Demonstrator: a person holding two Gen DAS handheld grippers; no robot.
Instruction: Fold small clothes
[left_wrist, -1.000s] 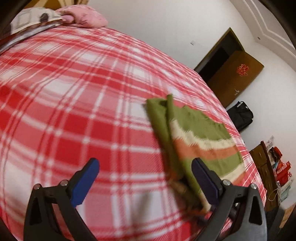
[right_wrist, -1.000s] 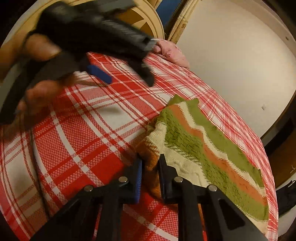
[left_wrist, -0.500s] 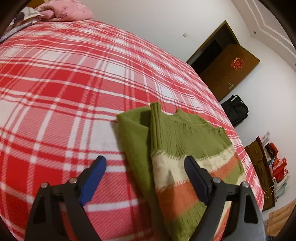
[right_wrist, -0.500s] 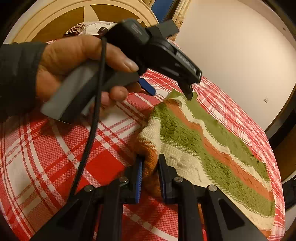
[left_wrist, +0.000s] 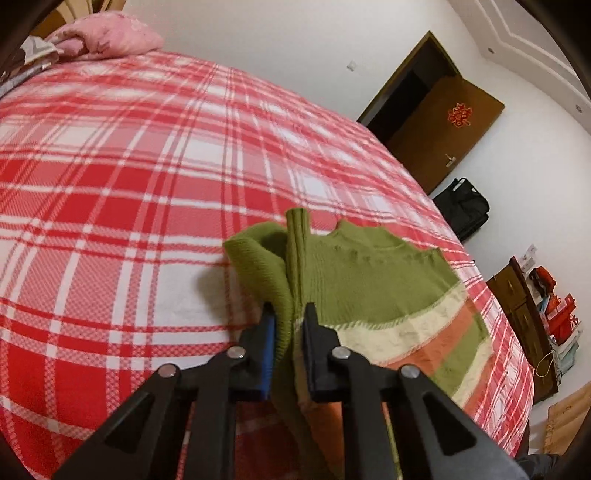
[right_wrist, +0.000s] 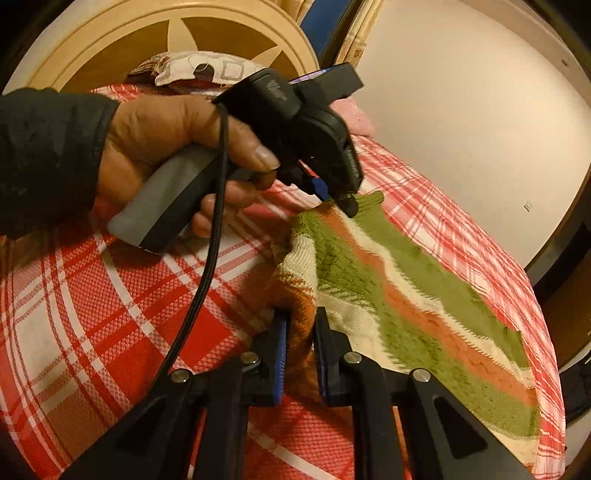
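A small knit sweater (left_wrist: 369, 280) in green, cream and orange stripes lies on the red plaid bed cover (left_wrist: 129, 166). In the left wrist view, my left gripper (left_wrist: 290, 310) is closing its jaws on the folded green edge near the collar, and the pads press the knit. In the right wrist view, my right gripper (right_wrist: 301, 314) is closing tighter on the orange hem corner of the sweater (right_wrist: 406, 288), bunching it upward. Farther along the same edge, a hand (right_wrist: 166, 147) holds the left gripper (right_wrist: 340, 195) against the green part.
A pink pillow (left_wrist: 107, 37) lies at the head of the bed, by a round wooden headboard (right_wrist: 166, 48). Past the bed's far side are a brown door (left_wrist: 443, 122), a black bag (left_wrist: 461, 206) on the floor and a cluttered shelf (left_wrist: 535, 314).
My left gripper came in over the sweater's green edge with jaws wide, then shut on it. The right gripper kept its hold on the orange hem and stayed in place.
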